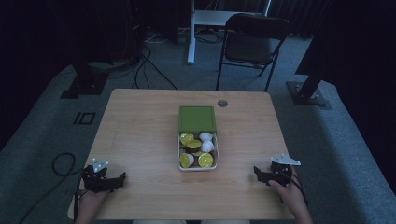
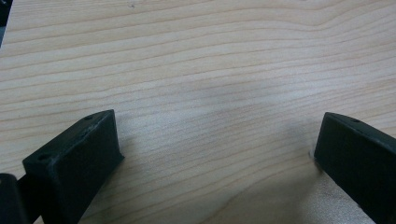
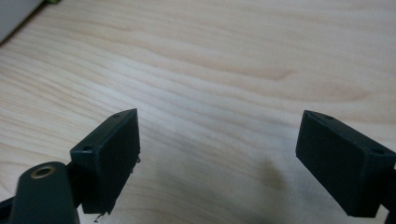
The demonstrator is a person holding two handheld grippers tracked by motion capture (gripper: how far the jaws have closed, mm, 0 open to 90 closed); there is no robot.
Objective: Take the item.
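Spanning most of the high view, the light wooden table (image 1: 140,140) carried everything in play. Beyond its far edge, at about one o'clock, a black folding chair (image 1: 252,42) stood on the grey floor, with the white leg of a desk (image 1: 191,37) at twelve o'clock beside it. Near the table's middle sat a white box (image 1: 179,150), open at the top, with its green lid (image 1: 197,118) lying flat and touching the box's far side at twelve o'clock. Inside the box lay a heap of coffee capsules (image 1: 197,149), some showing yellow-green foil tops and others white bodies. A small dark round grommet (image 1: 222,103) sat in the tabletop at one o'clock from the lid.

At eight o'clock from the box, well apart from it, the left gripper (image 1: 122,178) rested low by the near edge in the person's left hand (image 1: 88,205); in the left gripper view its black jaws stood wide apart over bare wood grain (image 2: 205,93), holding nothing. At four o'clock from the box, also well apart, the right gripper (image 1: 256,171) sat in the right hand (image 1: 292,193), a grey three-cornered plate on top; in the right gripper view its jaws were likewise spread wide and empty above the tabletop (image 3: 219,84).
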